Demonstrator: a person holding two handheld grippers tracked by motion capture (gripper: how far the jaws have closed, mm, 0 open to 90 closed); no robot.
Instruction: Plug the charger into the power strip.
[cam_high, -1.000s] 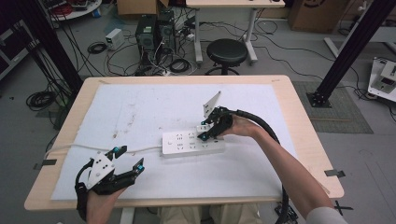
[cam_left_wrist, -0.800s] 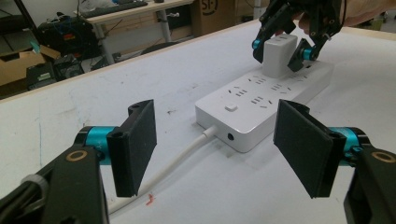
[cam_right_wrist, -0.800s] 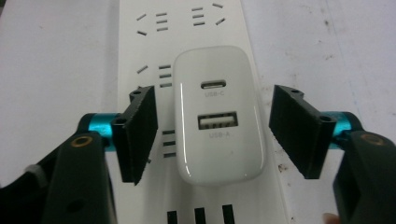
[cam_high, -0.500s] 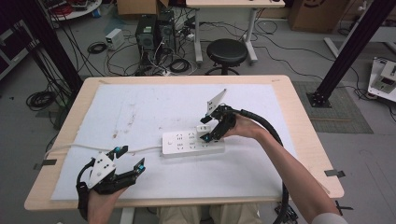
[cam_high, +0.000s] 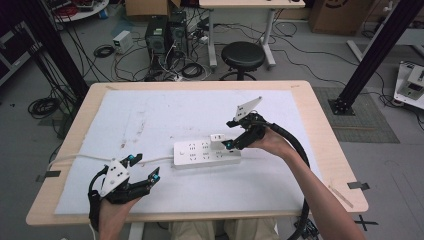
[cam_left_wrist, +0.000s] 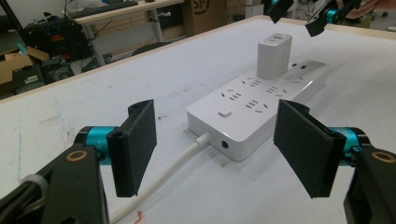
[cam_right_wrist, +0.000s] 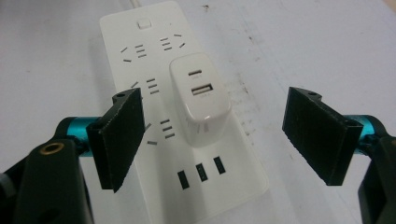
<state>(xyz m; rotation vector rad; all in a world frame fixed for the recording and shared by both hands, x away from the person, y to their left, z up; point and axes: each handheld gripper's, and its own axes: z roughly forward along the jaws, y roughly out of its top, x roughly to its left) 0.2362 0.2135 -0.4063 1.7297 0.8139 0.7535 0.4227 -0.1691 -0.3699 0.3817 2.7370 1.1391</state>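
Charger (cam_right_wrist: 200, 100) seated upright in power strip (cam_high: 207, 154) mid-table. Right gripper (cam_high: 233, 134) held just beside charger, jaws apart, nothing gripped. Left gripper (cam_high: 141, 168) parked near strip's cable end, jaws apart. Risk: unbraced strip dragged or lifted if charger pulled.

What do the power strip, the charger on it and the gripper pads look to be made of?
Power strip: likely hard white plastic, smooth with a slight sheen. Charger: similar white plastic, glossier, light glinting on its rounded edges. Right hand-held gripper pads: matte black, finely textured, probably rubber or foam; cannot tell which.
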